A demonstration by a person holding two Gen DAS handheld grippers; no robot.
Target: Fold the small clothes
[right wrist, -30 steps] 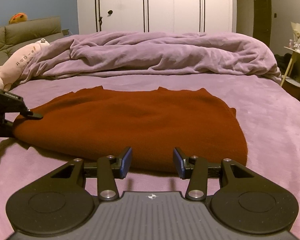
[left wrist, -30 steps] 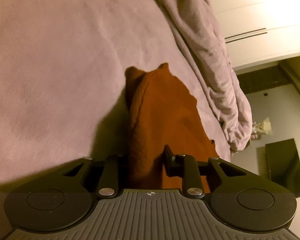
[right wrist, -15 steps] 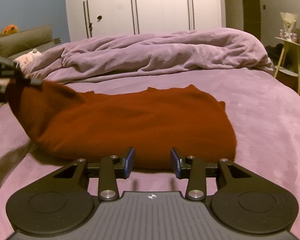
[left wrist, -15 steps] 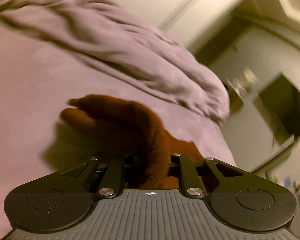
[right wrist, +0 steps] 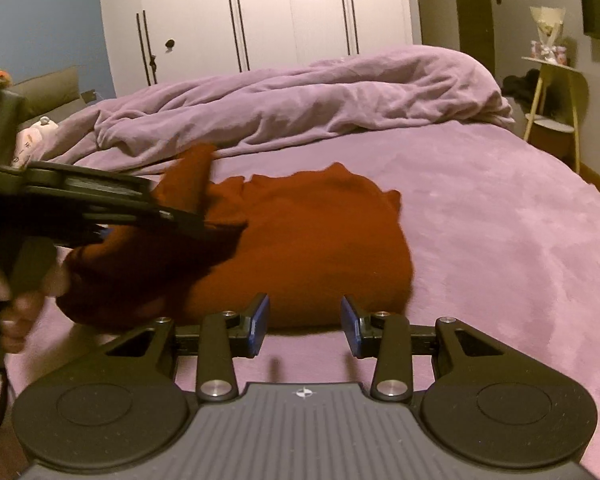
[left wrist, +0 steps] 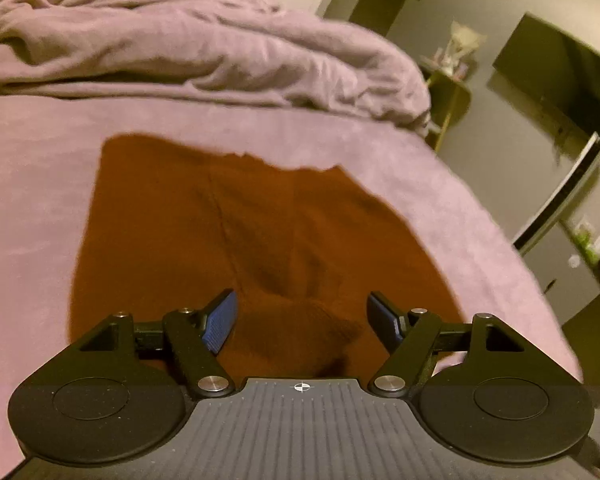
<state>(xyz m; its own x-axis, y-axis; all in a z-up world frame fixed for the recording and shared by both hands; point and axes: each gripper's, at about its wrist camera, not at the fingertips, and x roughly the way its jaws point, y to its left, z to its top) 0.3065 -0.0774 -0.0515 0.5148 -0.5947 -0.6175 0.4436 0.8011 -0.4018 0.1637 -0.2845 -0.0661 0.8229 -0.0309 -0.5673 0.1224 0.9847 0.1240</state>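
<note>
A rust-red knitted garment (left wrist: 260, 220) lies on the lilac bed cover (left wrist: 32, 200), its left part folded over onto the rest. My left gripper (left wrist: 302, 318) hovers over the near fold with its jaws opening. Cloth bulges up between the blue pads (left wrist: 220, 320), which do not press on it. In the right wrist view the left gripper (right wrist: 204, 220) reaches in from the left above the garment (right wrist: 320, 240), held by a hand (right wrist: 16, 308). My right gripper (right wrist: 305, 326) stands open at the garment's near edge with nothing between its fingers.
A crumpled lilac duvet (right wrist: 300, 100) is heaped across the far side of the bed. White wardrobe doors (right wrist: 260, 12) stand behind it. A small side table (right wrist: 552, 92) is at the right, a plush toy (right wrist: 32, 136) at the far left, and a dark screen (left wrist: 560, 80) on the wall.
The left gripper lifted the garment's left edge, swung it up and over to the right while rolling level, then spread its jaws off the cloth. The right gripper drifted slightly and stayed open.
</note>
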